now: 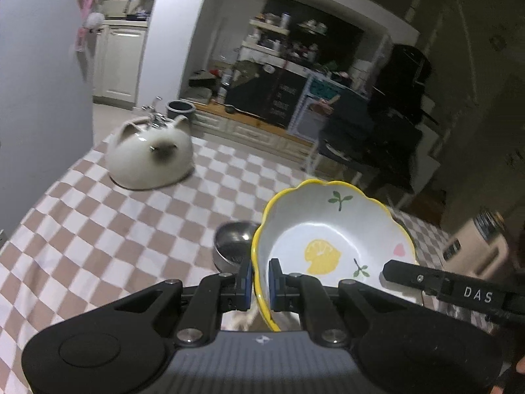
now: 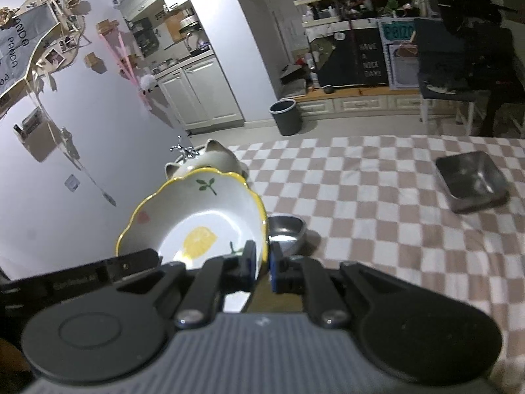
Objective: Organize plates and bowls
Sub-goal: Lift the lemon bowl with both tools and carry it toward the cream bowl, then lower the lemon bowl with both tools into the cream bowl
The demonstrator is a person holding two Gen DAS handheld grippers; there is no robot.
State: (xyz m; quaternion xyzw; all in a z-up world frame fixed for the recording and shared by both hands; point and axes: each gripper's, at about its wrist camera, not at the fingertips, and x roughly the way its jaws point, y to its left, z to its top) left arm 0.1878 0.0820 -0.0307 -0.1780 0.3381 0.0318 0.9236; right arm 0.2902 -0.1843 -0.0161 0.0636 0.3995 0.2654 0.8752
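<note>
A white bowl with a yellow scalloped rim and a lemon print [image 1: 331,236] is held above the checkered table, tilted. My left gripper [image 1: 261,282] is shut on its rim at one side. My right gripper [image 2: 262,262] is shut on the opposite rim of the same bowl [image 2: 197,220]. A small round steel bowl [image 1: 233,243] stands on the cloth just beyond and below it, and shows in the right wrist view [image 2: 287,229] too. A white cat-shaped bowl [image 1: 151,157] lies upside down at the far left of the table; it shows behind the lemon bowl [image 2: 216,157].
A square steel dish [image 2: 472,180] stands on the checkered tablecloth [image 2: 377,223] at the right. A white wall borders the table's left side. Beyond the far edge are a grey bin [image 2: 285,115], cabinets and a dark chair [image 1: 361,138].
</note>
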